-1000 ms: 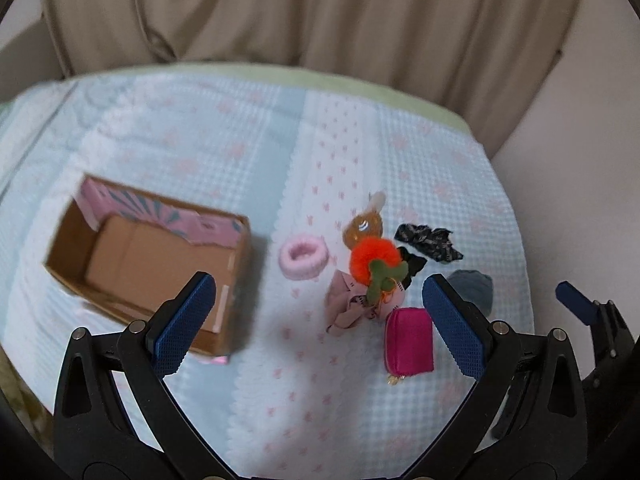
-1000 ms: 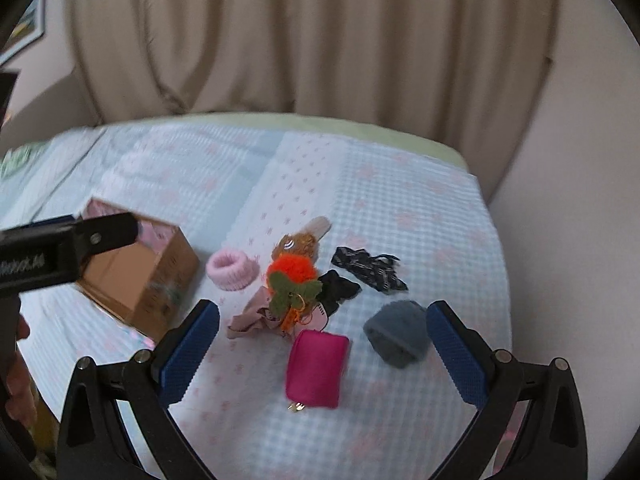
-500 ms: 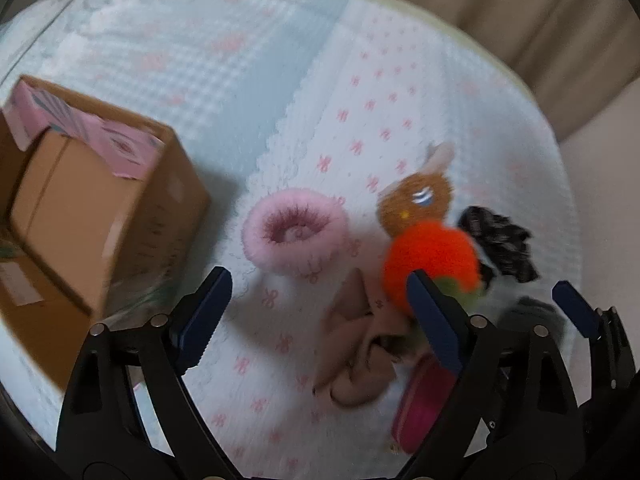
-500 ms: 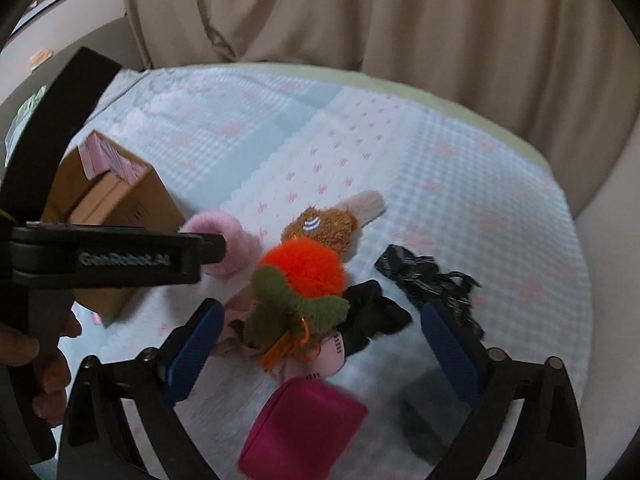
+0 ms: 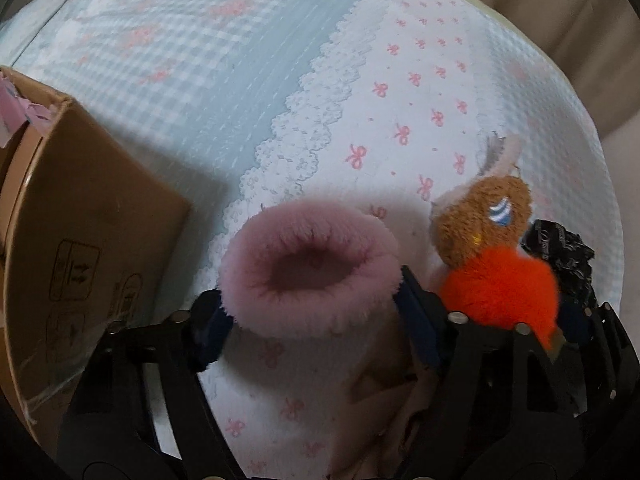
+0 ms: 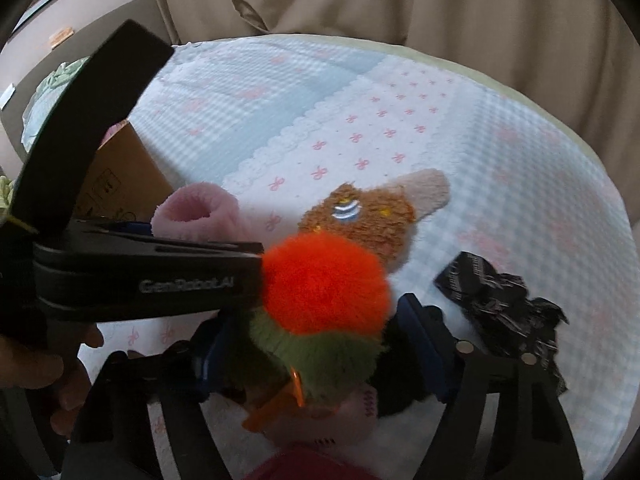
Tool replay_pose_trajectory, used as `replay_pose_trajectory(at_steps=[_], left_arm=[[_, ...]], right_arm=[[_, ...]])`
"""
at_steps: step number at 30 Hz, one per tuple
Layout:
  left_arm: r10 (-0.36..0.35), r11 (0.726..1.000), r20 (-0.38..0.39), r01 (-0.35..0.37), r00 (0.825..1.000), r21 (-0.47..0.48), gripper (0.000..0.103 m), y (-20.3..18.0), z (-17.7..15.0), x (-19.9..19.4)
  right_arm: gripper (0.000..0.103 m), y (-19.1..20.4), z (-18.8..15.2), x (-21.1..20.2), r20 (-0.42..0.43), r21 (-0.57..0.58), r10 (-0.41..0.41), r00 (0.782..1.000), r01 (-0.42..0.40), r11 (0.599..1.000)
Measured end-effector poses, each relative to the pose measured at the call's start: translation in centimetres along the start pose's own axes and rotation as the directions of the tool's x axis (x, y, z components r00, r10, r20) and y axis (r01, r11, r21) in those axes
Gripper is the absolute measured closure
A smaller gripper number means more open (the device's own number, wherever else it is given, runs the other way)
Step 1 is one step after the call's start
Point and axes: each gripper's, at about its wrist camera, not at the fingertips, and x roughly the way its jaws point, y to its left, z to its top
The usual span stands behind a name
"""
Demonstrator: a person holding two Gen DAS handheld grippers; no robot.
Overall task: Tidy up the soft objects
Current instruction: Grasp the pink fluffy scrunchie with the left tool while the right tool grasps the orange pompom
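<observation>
left gripper (image 5: 312, 312): blue-padded fingers set either side of the fluffy pink ring-shaped scrunchie (image 5: 310, 276), pads against its fur; closed on it.
right gripper (image 6: 316, 344): blue pads at both flanks of the orange-and-green fuzzy pompom (image 6: 324, 296); whether they actually press it, cannot tell.
pink scrunchie location: on the bow-print quilted bedspread (image 5: 400, 92), at 3 o'clock of the brown cardboard box (image 5: 80, 248).
pompom location: lying on a heap of soft items, touching the brown plush toy with a pink ear (image 6: 368, 216) at its 1 o'clock.
black patterned fabric scrunchie (image 6: 500, 300): at 3 o'clock of the pompom, apart from it.
box: left edge of the left wrist view, open.
</observation>
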Motion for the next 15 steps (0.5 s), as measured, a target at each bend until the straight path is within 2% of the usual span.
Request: replay_pose_trajectory(at_steps=[4,6,8,10,15], left_arm=[[0.011,1.0,-0.005,-0.011,1.0,0.0,0.052,0.5,0.4,0.4],[0.009,1.0,-0.003,-0.009,1.0,-0.002,0.058,0.8,0.5,0.3],[0.008,1.0,-0.002,-0.008,1.0,0.0,0.061,0.9,0.5,0.2],[0.002,1.0,-0.002,-0.002,1.0,0.004,0.068,1.0,0.5,0.0],[-0.017,1.0,0.023,0.016,1.0,0.02,0.07,1.2,0.4,-1.3]], right_arm=[[0.046,0.0,0.3,0.9,-0.016,0.024,0.032,0.999,-0.032,0.999],[0.057,0.0,0.5,1.2,-0.021,0.037,0.047,0.999,-0.047,0.998],[0.063,0.0,0.6,1.2,-0.021,0.048,0.055,0.998,-0.054,0.997],[0.065,0.1,0.8,0.8,-0.009,0.055,0.058,0.998,-0.058,0.997],[0.065,0.3,1.1,-0.7,0.03,0.064,0.049,0.998,-0.051,0.997]])
